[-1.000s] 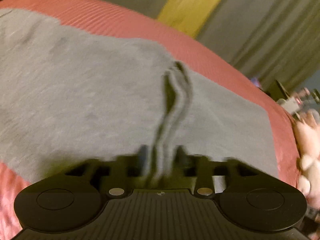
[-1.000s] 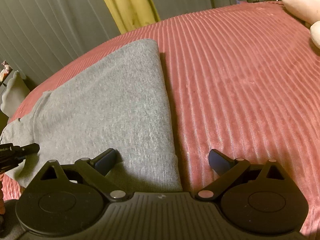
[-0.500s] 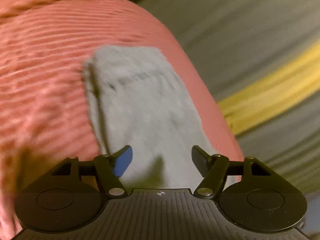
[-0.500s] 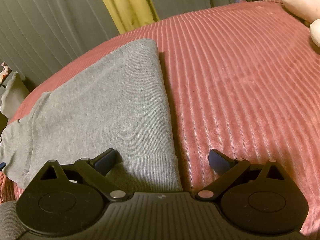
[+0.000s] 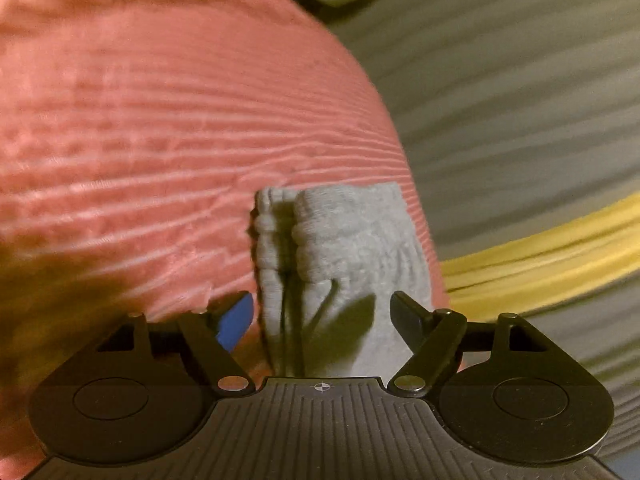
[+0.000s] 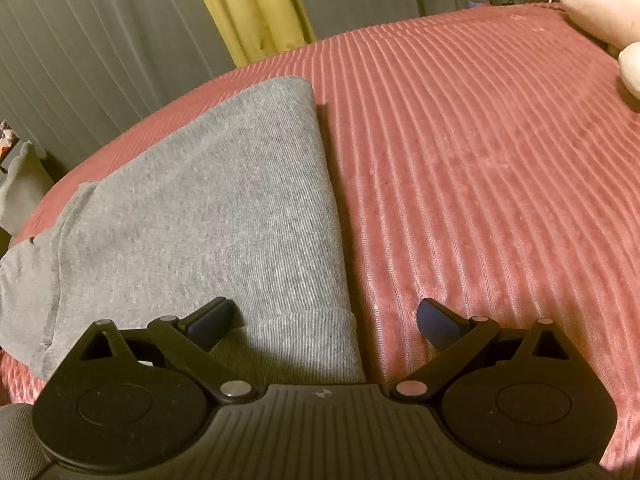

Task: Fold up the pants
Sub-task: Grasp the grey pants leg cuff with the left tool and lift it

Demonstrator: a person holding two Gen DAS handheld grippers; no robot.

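The grey pants (image 6: 208, 216) lie folded flat on the red ribbed bedspread (image 6: 480, 160), along its edge nearest the curtains, with the ribbed waistband (image 5: 352, 240) bunched at one end and its drawstring (image 5: 320, 312) trailing loose. The left gripper (image 5: 322, 316) hovers over that waistband, its jaws opening, the cloth between them but not pinched. The right gripper (image 6: 326, 322) sits over the other end of the pants, fingers wide apart, one above the cloth, one above bare bedspread. Grey curtains (image 6: 100, 60) with a yellow curtain (image 6: 248, 4) hang behind; a pale plush toy (image 6: 600, 4) rests at the bedspread's far corner
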